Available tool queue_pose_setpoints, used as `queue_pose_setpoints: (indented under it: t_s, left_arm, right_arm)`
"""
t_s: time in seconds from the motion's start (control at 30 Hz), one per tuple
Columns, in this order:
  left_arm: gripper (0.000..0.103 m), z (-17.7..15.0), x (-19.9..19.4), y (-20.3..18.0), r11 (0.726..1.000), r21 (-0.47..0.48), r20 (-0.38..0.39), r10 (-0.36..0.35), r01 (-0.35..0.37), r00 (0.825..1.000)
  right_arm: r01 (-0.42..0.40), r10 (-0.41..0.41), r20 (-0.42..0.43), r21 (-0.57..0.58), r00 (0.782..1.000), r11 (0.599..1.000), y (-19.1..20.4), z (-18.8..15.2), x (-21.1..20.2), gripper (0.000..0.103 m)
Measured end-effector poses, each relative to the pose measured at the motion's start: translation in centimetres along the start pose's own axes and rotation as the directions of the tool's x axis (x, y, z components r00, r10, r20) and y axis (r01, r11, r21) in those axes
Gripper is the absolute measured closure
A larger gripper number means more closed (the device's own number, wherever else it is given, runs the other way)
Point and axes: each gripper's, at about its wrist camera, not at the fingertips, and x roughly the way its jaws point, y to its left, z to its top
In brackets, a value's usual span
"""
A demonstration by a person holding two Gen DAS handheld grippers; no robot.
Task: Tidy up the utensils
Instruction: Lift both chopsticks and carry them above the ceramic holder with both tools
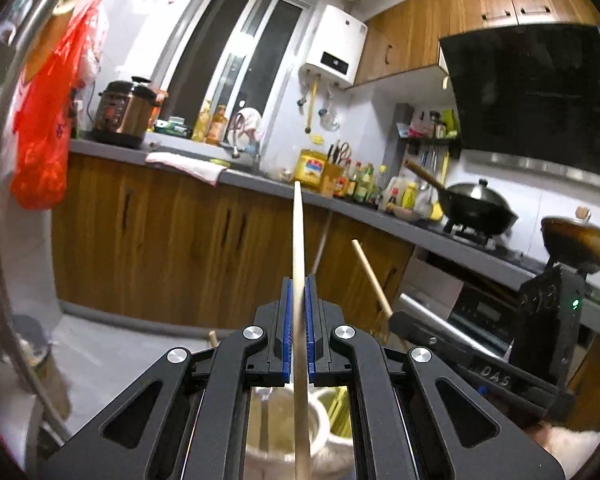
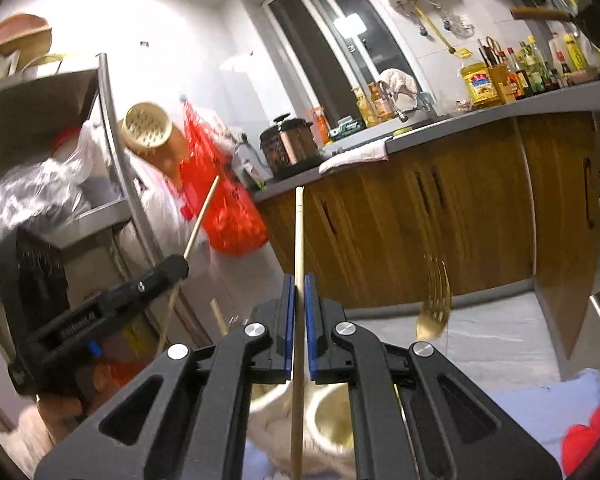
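My left gripper (image 1: 299,284) is shut on a pale wooden chopstick (image 1: 298,232) that stands upright between the blue pads. Below it sits a cream ceramic holder (image 1: 280,432) with a spoon handle inside. My right gripper (image 2: 299,284) is shut on a second wooden chopstick (image 2: 299,236), also upright, above cream holder cups (image 2: 328,416). A gold fork (image 2: 436,296) sticks up to the right. The right gripper shows in the left wrist view (image 1: 396,322) with its chopstick (image 1: 370,276). The left gripper shows in the right wrist view (image 2: 180,266) with its chopstick (image 2: 202,218).
A grey counter (image 1: 260,182) on wooden cabinets carries a pressure cooker (image 1: 124,114), bottles, a wok (image 1: 476,204) and a pink cloth. A metal rack (image 2: 112,128) with a red bag (image 2: 228,220) stands at the left. The floor is pale.
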Motion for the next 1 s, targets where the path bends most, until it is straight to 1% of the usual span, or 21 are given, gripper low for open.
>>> queue_pose_setpoints:
  t_s: [0.07, 0.2, 0.3, 0.47, 0.6, 0.83, 0.9, 1.0]
  left_arm:
    - [0.097, -0.3, 0.9, 0.2, 1.000, 0.004, 0.021, 0.013, -0.013, 1.000]
    - [0.097, -1.4, 2.2, 0.3, 0.999, 0.019, 0.052, 0.031, -0.032, 0.998]
    - [0.097, -2.1, 2.9, 0.4, 0.998, 0.030, 0.068, 0.044, -0.046, 0.997]
    - [0.097, -3.3, 3.7, 0.7, 0.996, 0.043, 0.087, 0.079, -0.083, 0.993]
    - [0.097, -4.4, 3.6, 0.4, 0.989, 0.092, 0.105, 0.102, -0.112, 0.989]
    - [0.097, -5.5, 2.7, 0.3, 0.986, 0.122, 0.070, 0.110, -0.118, 0.991]
    - [0.097, -5.6, 2.2, 0.4, 0.987, 0.114, 0.056, 0.103, -0.109, 0.993]
    - [0.097, -5.6, 1.7, 0.5, 0.990, 0.106, 0.011, 0.095, -0.096, 0.995]
  right_arm:
    - [0.009, -0.009, 0.032, 0.003, 0.999, 1.000, -0.4, -0.1, 0.9, 0.098]
    - [0.028, -0.029, 0.069, 0.007, 0.997, 1.000, -1.1, -0.4, 2.2, 0.098]
    - [0.028, -0.028, 0.073, 0.005, 0.997, 1.000, -1.3, -0.7, 3.1, 0.098]
    - [0.051, -0.049, 0.074, -0.019, 0.996, 0.999, -1.6, -1.6, 4.2, 0.098]
    - [0.079, -0.076, 0.074, -0.044, 0.994, 0.996, -1.8, -2.6, 4.5, 0.098]
    - [0.084, -0.080, 0.040, -0.126, 0.996, 0.989, -0.8, -3.7, 3.8, 0.098]
    - [0.084, -0.082, 0.025, -0.136, 0.996, 0.987, -0.7, -4.0, 3.2, 0.098]
    - [0.081, -0.082, -0.005, -0.146, 0.997, 0.986, -0.7, -4.4, 2.4, 0.098]
